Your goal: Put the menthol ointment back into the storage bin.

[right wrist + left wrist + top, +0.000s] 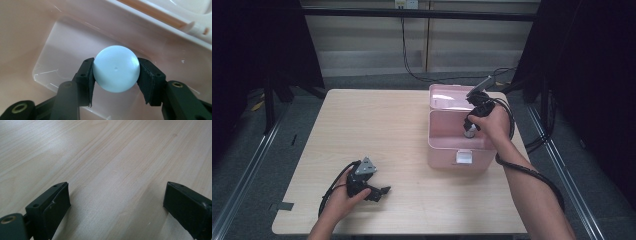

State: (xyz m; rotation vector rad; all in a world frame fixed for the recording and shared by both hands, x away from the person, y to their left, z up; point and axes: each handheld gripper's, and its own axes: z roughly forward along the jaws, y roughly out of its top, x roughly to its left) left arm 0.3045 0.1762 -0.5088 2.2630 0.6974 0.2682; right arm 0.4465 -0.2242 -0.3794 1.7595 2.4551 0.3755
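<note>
Clamped between my right gripper's (pixel 115 72) two black jaws is a pale blue ball (pixel 116 68), one jaw pressed to each of its sides, with its round face bulging up above their tips. Beneath and all around the ball lies the inside of the pink box (pixel 37 32), its floor glossy and its far wall rising just beyond my jaws. From above, that same gripper (pixel 472 125) points down into the open box (pixel 447 152), whose lid stands raised behind my hand, at the far right part of the wooden table (pixel 377 125).

My left gripper (pixel 379 191) rests well apart from the box, low on the near left of the table. Its jaws stand wide, with nothing between them but bare wood grain (pixel 115 182), and both tips sit just over the tabletop.
</note>
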